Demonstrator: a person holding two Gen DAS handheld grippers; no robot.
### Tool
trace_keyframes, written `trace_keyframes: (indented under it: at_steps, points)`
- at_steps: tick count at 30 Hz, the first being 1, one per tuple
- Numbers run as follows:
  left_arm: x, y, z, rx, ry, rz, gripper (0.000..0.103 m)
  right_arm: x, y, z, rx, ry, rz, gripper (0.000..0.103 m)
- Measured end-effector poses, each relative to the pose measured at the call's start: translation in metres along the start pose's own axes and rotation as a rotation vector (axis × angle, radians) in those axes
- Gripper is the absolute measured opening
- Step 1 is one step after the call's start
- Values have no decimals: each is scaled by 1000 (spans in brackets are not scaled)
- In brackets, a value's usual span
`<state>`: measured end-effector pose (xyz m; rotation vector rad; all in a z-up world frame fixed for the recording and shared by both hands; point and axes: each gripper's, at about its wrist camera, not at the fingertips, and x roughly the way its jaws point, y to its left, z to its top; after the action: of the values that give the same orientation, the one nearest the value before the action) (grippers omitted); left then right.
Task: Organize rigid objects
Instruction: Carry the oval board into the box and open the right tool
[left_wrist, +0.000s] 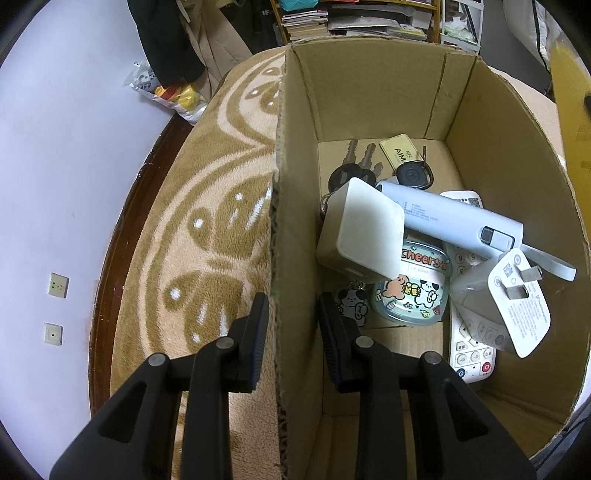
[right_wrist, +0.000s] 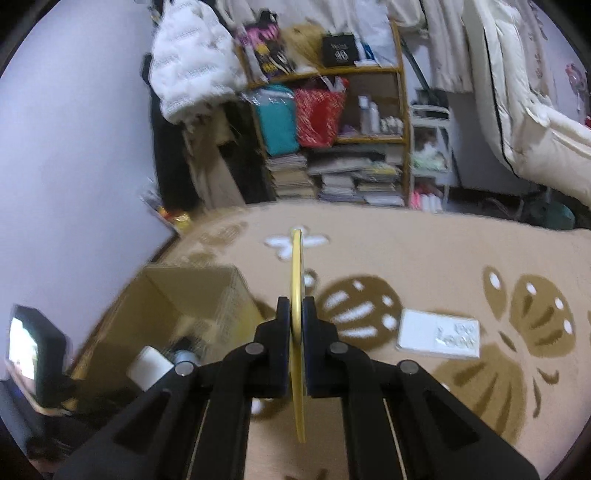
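My left gripper (left_wrist: 291, 306) is open and straddles the left wall of the cardboard box (left_wrist: 291, 184), one finger outside, one inside. In the box lie keys (left_wrist: 354, 166), a white cube charger (left_wrist: 360, 230), a pale blue power bank (left_wrist: 450, 219), a white remote (left_wrist: 471, 350), a plug adapter (left_wrist: 517, 306) and a cartoon case (left_wrist: 406, 295). My right gripper (right_wrist: 295, 314) is shut on a thin yellow disc (right_wrist: 297, 266), held edge-on above the carpet. The box (right_wrist: 184, 295) shows at lower left in the right wrist view.
A beige patterned carpet (right_wrist: 443, 251) covers the floor. A white flat case (right_wrist: 439, 334) lies on it to the right. Shelves with books and bags (right_wrist: 332, 147) stand at the back. A wall (left_wrist: 55, 166) runs along the left. A dark device with a lit screen (right_wrist: 29, 350) is at far left.
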<state>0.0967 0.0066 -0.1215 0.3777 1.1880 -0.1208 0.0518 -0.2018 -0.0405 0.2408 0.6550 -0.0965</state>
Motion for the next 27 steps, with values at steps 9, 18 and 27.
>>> trace_keyframes:
  at_steps: [9, 18, 27]
  points:
    - [0, 0, 0, 2, 1, 3, 27, -29, 28, 14, 18, -80, 193, 7]
    - [0, -1, 0, 2, 1, 2, 27, -7, 57, -3, 9, -2, 306, 7]
    - [1, 1, 0, -5, 4, -6, 27, 15, 65, -21, 55, 104, 397, 7]
